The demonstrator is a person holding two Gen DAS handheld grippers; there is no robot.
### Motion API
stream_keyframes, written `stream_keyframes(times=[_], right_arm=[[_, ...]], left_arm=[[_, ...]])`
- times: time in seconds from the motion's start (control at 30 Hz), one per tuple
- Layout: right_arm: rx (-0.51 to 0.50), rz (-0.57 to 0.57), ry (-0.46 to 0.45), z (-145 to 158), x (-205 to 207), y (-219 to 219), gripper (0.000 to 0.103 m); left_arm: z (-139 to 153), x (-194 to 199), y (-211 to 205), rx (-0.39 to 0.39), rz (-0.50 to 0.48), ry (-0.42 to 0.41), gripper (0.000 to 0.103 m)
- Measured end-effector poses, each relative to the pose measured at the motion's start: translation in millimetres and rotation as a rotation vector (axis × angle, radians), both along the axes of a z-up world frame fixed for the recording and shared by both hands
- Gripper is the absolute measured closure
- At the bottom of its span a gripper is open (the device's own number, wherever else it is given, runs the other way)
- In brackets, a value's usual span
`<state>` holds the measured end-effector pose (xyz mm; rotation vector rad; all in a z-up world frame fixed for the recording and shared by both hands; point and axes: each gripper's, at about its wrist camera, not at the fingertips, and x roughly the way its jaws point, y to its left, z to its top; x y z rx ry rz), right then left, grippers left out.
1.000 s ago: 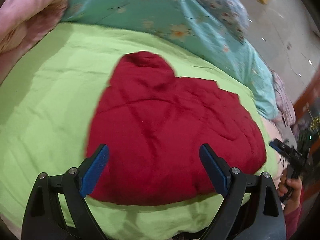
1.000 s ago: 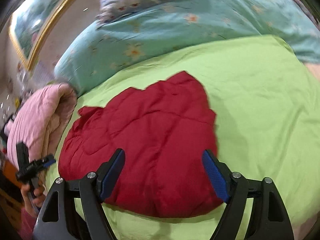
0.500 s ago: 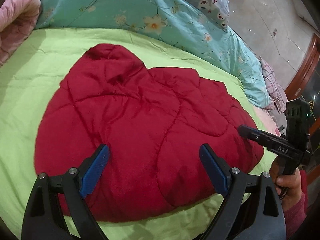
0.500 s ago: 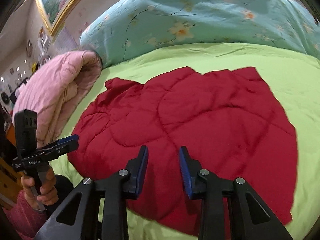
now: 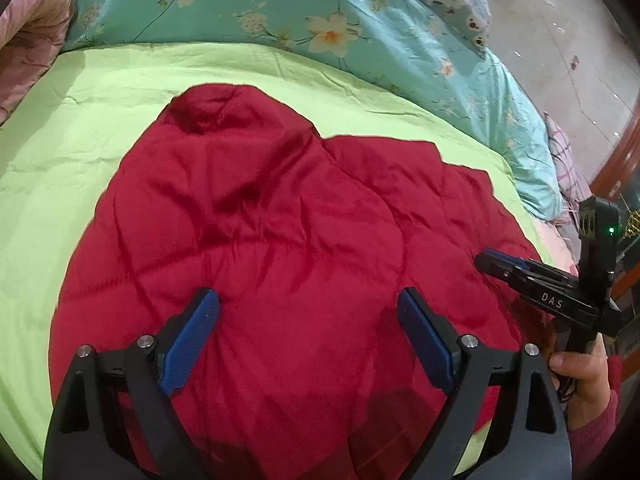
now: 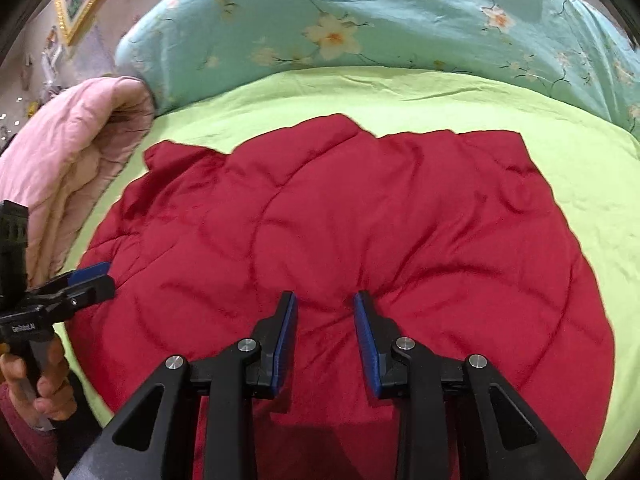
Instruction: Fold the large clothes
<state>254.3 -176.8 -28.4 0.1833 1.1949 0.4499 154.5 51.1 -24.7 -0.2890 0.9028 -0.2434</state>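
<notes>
1. The red quilted jacket (image 5: 288,240) lies spread flat on the green bedcover (image 5: 80,120), straight ahead of and beneath both your tools.
2. Your left gripper (image 5: 308,336) has its jaws spread wide and holds nothing; the jacket's near hem runs under them, and the hood (image 5: 216,108) lies far ahead, slightly to its left.
3. Your right gripper (image 6: 326,336) has its jaws drawn partway in, with red fabric puckering between the blue pads (image 6: 286,340). Whether they have actually pinched it, you cannot tell.
4. Seen from the left tool, the jacket's long axis runs away from you, hem near, hood far.
5. Both tools sit at the near hem, the right one nearer to a hold, so it looks best placed to lead.
</notes>
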Motion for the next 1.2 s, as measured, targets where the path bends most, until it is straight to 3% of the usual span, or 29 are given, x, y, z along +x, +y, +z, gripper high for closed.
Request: stream_keyframes(times=[0.2,0.47,0.53,0.73,0.87,1.07,1.2], right_arm=[[-0.059,-0.101,0.025,-19,30,-22,0.074],[-0.042,-0.268,0.065,-53,45,-65,0.075],[-0.044,-0.286,0.07,-56,47,-68,0.076],[-0.014,-0.343,0.096,-62,52,-79,0.085],[0.017,-0.377,0.116,-63,52,-90,0.093],[0.016,-0.437,0.114,-52,43,-105,0.092],[0.011,-0.436,0.052,-26,26,-110,0.077]], left_arm=[[-9,32,6,0.013,0.041,0.048,0.017],[-29,76,16,0.066,0.164,0.115,0.022],[-34,84,23,0.043,0.191,0.141,0.022],[-41,100,40,0.045,0.269,0.204,0.022],[-41,97,55,0.019,0.297,0.216,0.022],[-20,64,68,-0.037,0.301,0.148,0.027],[3,32,64,-0.012,0.276,0.082,0.027]])
